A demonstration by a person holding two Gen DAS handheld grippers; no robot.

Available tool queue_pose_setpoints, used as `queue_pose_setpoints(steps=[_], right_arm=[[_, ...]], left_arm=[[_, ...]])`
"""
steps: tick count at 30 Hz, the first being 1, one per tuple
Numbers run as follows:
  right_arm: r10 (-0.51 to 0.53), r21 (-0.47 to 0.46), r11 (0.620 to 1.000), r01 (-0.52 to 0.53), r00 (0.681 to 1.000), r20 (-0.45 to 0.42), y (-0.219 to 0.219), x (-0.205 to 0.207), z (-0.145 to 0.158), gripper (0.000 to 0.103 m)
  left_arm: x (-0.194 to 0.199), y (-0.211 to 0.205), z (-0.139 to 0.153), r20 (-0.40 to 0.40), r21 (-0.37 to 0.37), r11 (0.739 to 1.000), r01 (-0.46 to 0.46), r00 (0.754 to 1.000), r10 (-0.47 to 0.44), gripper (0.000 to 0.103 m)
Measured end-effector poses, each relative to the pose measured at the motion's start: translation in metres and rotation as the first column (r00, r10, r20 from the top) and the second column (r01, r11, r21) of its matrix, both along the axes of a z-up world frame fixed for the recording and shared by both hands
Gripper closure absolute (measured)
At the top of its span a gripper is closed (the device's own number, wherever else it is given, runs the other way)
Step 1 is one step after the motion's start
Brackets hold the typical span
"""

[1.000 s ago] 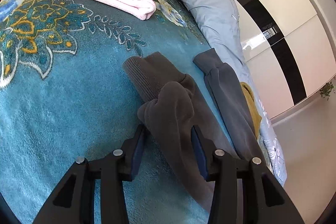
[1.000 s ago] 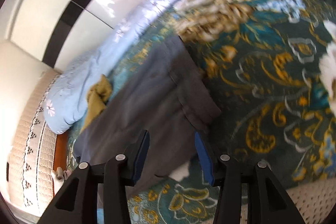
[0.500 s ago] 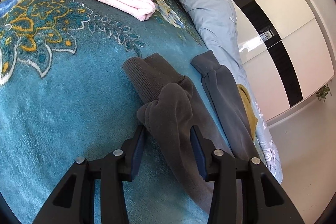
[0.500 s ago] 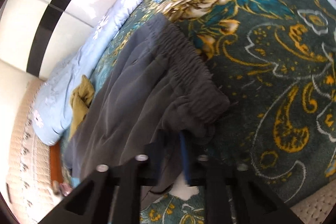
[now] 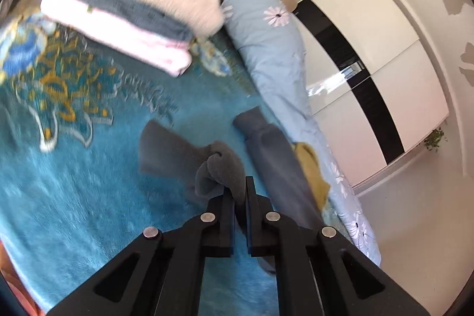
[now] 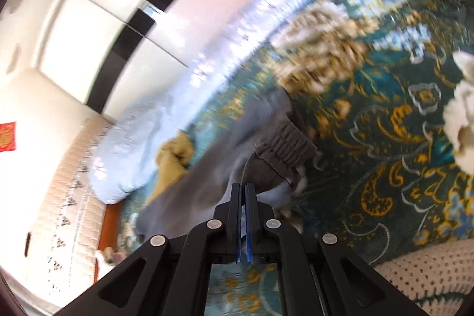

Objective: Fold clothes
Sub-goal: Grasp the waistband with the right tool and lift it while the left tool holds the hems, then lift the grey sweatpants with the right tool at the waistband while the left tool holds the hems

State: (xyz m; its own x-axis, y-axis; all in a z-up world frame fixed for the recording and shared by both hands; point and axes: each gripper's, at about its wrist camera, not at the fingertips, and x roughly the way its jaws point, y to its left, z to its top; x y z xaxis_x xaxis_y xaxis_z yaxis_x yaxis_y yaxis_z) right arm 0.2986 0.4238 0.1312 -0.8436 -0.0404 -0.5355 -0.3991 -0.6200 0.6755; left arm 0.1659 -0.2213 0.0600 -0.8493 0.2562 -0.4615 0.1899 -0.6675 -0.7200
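Now I hold grey trousers [image 5: 266,156] at two ends on a teal blanket [image 5: 74,182]. My left gripper [image 5: 237,191] is nearly closed, pinching a bunched leg near its cuff [image 5: 166,150]. My right gripper [image 6: 243,191] is pressed almost shut on fabric just below the waistband [image 6: 284,138]. The trousers lie stretched along the blanket, beside a pale blue quilt [image 5: 266,49], with a mustard garment [image 5: 311,168] tucked between trousers and quilt. Beyond the trousers, toward the headboard, sits a neat stack [image 5: 124,19] of folded clothes. I judge this pair unfolded, with its folds left to make; the mustard piece also looks unfolded.
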Motion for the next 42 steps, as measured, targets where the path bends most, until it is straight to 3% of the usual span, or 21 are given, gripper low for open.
queue_pose_setpoints(steps=[3,6,14,18,21,27,32,34,39,42], right_arm=[[0.019,0.026,0.999,-0.019,1.0,-0.015,-0.008,-0.016,0.018,0.101],[0.014,-0.009,1.0,-0.014,1.0,0.013,-0.001,-0.032,0.014,0.101],[0.009,-0.09,0.996,-0.004,0.998,0.056,0.027,-0.086,-0.005,0.101],[0.008,-0.082,0.997,-0.004,0.998,0.056,0.04,-0.121,-0.004,0.1],[0.009,-0.078,0.997,-0.005,0.998,0.055,0.051,-0.149,-0.004,0.1],[-0.011,-0.103,0.995,0.009,1.0,-0.014,0.075,-0.194,-0.029,0.1],[-0.064,-0.143,0.989,0.044,0.987,-0.144,0.088,-0.202,-0.076,0.1],[-0.056,-0.161,0.986,0.038,0.992,-0.109,0.093,-0.207,-0.091,0.1],[-0.067,-0.202,0.979,0.04,0.99,-0.127,0.105,-0.209,-0.097,0.099],[-0.088,-0.185,0.981,0.063,0.988,-0.13,0.107,-0.208,-0.096,0.097]], left_arm=[[-0.006,0.0,0.032,-0.009,-0.051,0.999,0.019,1.0,-0.019,0.098],[-0.032,0.011,0.048,0.051,-0.135,0.99,0.048,0.998,-0.041,0.098],[-0.108,0.038,0.057,0.228,-0.248,0.961,0.122,0.972,-0.064,0.098],[-0.158,0.057,0.072,0.28,-0.304,0.936,0.177,0.956,-0.09,0.097],[-0.2,0.063,0.072,0.341,-0.259,0.946,0.194,0.935,-0.098,0.097],[-0.274,0.092,0.054,0.438,-0.258,0.934,0.247,0.892,-0.115,0.097],[-0.311,0.117,0.042,0.446,-0.315,0.9,0.301,0.884,-0.14,0.097],[-0.327,0.123,0.032,0.461,-0.313,0.896,0.313,0.875,-0.145,0.096],[-0.356,0.126,0.004,0.456,-0.255,0.911,0.325,0.871,-0.183,0.094],[-0.349,0.122,0.01,0.386,-0.239,0.904,0.355,0.889,-0.247,0.071]])
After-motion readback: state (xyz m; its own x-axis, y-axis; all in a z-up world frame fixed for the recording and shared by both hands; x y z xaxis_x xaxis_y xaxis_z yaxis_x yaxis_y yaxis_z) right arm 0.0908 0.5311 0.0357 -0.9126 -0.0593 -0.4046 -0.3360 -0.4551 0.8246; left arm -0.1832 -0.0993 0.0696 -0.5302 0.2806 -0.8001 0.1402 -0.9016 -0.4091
